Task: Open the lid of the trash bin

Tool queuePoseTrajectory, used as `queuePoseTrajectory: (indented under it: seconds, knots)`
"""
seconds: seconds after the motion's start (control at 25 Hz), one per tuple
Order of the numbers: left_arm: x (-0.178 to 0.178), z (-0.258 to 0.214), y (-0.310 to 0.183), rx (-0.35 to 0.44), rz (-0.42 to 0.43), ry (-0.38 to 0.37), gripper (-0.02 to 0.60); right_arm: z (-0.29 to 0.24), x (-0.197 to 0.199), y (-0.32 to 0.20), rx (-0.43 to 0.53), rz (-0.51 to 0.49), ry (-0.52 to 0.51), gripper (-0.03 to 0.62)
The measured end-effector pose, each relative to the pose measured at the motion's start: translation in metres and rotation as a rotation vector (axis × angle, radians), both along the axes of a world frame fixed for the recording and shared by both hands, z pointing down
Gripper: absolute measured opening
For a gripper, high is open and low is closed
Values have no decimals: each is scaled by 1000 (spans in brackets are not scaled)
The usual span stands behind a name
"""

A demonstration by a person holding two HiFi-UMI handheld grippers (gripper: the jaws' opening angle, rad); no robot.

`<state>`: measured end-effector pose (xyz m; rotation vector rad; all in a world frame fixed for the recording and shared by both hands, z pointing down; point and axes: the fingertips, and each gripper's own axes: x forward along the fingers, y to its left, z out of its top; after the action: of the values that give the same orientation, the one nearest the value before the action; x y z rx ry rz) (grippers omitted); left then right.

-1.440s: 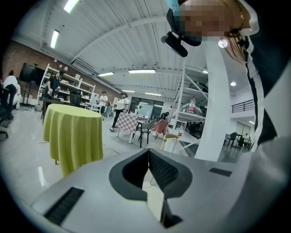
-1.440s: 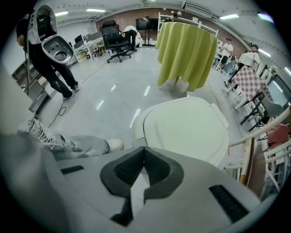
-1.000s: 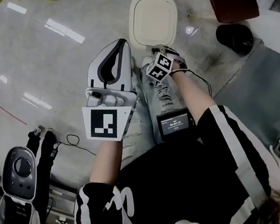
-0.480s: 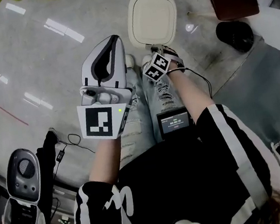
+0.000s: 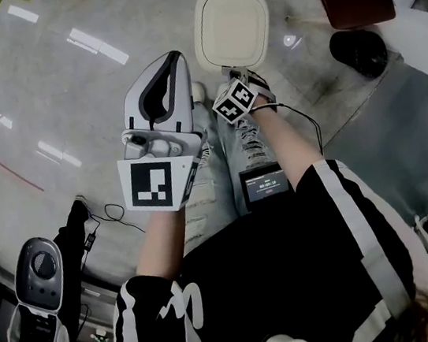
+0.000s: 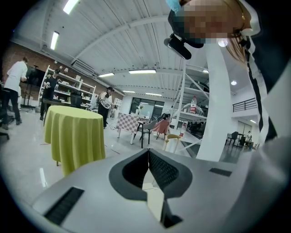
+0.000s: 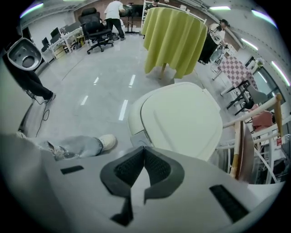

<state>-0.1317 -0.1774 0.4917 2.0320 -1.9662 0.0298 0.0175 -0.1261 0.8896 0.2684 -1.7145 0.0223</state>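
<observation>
L gripper (image 5: 173, 59) is held high, left of the trash bin (image 5: 231, 28) and well above it, nose pointing fwd away from the body. In the left gripper view it looks roughly level. Its jaws are closed, tips touching, nothing between. L forearm (image 5: 161, 242) is bare, bent up from a black sleeve w/ white print.

R arm reaches down toward the bin. R forearm (image 5: 293, 142) is bare and nearly straight, its sleeve black w/ a white stripe. R gripper (image 7: 144, 149) sits at the bin's near edge, nose aimed at it, marker cube (image 5: 234, 101) facing up. Jaws closed, tips together, nothing in them.
</observation>
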Motion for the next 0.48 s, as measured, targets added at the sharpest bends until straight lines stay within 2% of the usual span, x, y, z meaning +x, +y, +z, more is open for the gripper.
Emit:
queuePoseTrajectory:
  seconds: [0.24, 0.36, 0.48]
  knots:
    - [2, 0, 0, 1, 2, 1, 11, 0, -2, 0, 0, 46, -10, 9]
    - [4, -1, 0, 4, 7, -2, 11, 0, -1, 0, 28, 35, -11, 11]
    - [5, -2, -1, 10, 9, -6, 11, 0, 0, -3, 7, 40, -11, 11]
